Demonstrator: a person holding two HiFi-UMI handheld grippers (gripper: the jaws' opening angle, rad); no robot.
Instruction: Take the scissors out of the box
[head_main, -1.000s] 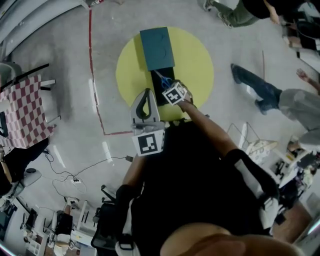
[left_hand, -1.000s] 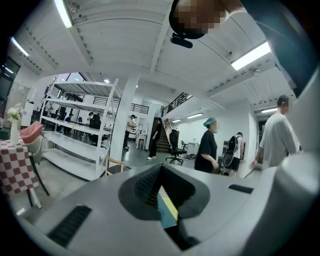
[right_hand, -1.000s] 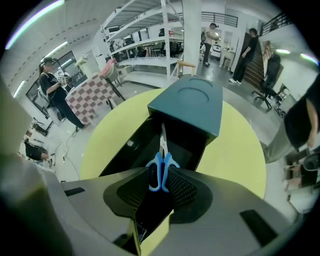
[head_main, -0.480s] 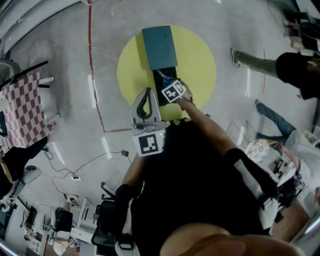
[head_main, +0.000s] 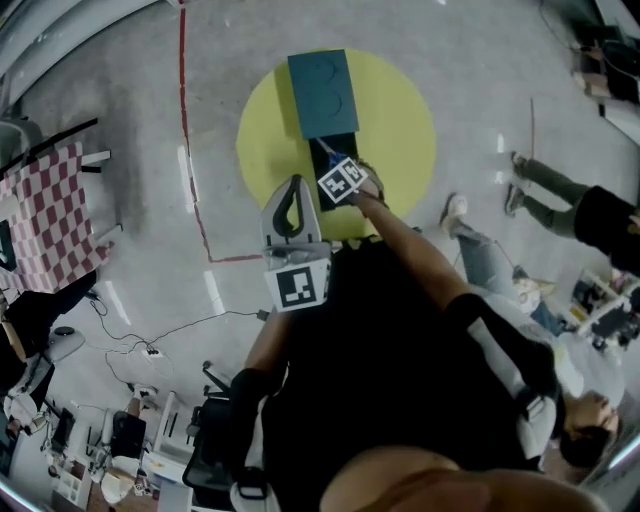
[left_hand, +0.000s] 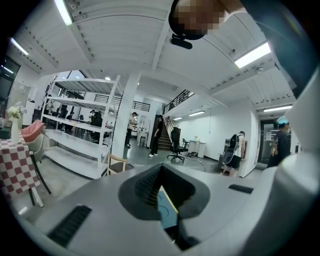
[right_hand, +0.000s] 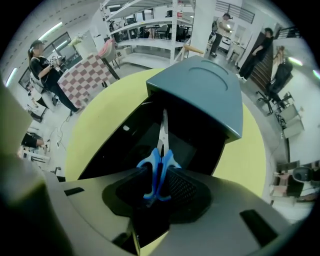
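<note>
A black box (right_hand: 125, 135) lies open on the round yellow table (head_main: 400, 120), its teal lid (head_main: 323, 93) resting across the far end. Blue-handled scissors (right_hand: 160, 160) lie inside, blades pointing at the lid. My right gripper (right_hand: 157, 187) points straight down over the box. Its jaws are opening, and the blue handles sit between them without clear pressing. From the head view only its marker cube (head_main: 343, 181) shows above the box (head_main: 325, 158). My left gripper (head_main: 293, 185) hovers at the table's near edge, tips together and holding nothing; its own view catches a sliver of the lid (left_hand: 167, 207).
A red-checked table (head_main: 45, 225) stands at the left, beyond a red floor line (head_main: 185, 130). People's legs (head_main: 545, 180) move at the right. Cables and chairs (head_main: 150, 350) lie near my feet. Shelving (left_hand: 75, 135) and standing people fill the hall.
My right gripper has sunk toward the box and shifted slightly toward the lid. The left gripper has held still. People at the right have walked on.
</note>
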